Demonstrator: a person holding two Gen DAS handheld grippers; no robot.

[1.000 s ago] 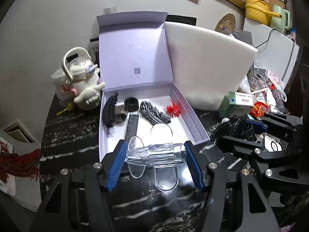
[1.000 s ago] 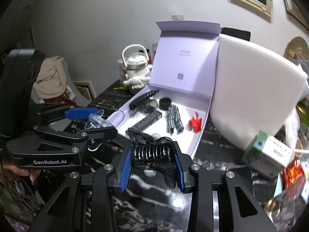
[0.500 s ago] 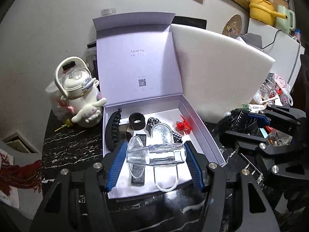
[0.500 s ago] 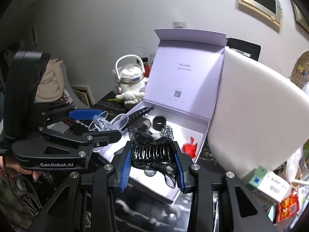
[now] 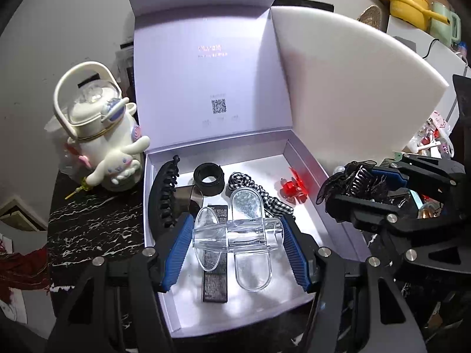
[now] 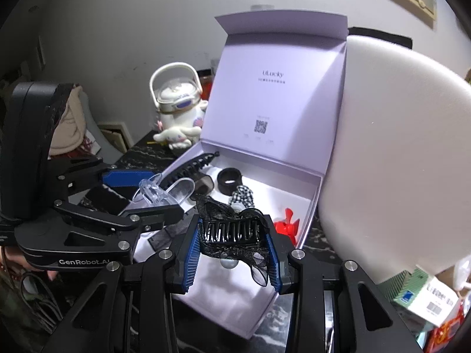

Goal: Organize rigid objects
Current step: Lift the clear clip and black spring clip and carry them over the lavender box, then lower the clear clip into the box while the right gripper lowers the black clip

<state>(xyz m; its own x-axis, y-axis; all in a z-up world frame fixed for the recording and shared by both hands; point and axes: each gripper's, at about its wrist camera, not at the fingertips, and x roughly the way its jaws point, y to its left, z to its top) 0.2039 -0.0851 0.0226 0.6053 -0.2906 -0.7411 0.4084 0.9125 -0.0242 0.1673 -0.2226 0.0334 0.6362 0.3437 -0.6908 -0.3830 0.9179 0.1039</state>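
Hovering over the half-filled lilac cardboard box point(image 5: 306, 158), we had our left gripper point(image 5: 235, 239) clamping a clear plastic hair claw point(image 5: 235, 232) and our right gripper point(image 6: 234, 253) clamping a black lace-trimmed hair claw point(image 6: 232, 229); both awaited placing below.

A clear plastic hair clip point(image 5: 235, 232) hangs crosswise just above the open lavender box point(image 5: 321, 173), pinched at both ends. A black toothed claw clip with black mesh trim point(image 6: 234, 234) is held above the box's near right corner. Inside the box lie a long black claw clip point(image 5: 163, 194), a black ring point(image 5: 209, 175), a checked scrunchie point(image 5: 265, 194), a red clip point(image 5: 293, 186) and a flat black strip point(image 5: 215, 279).
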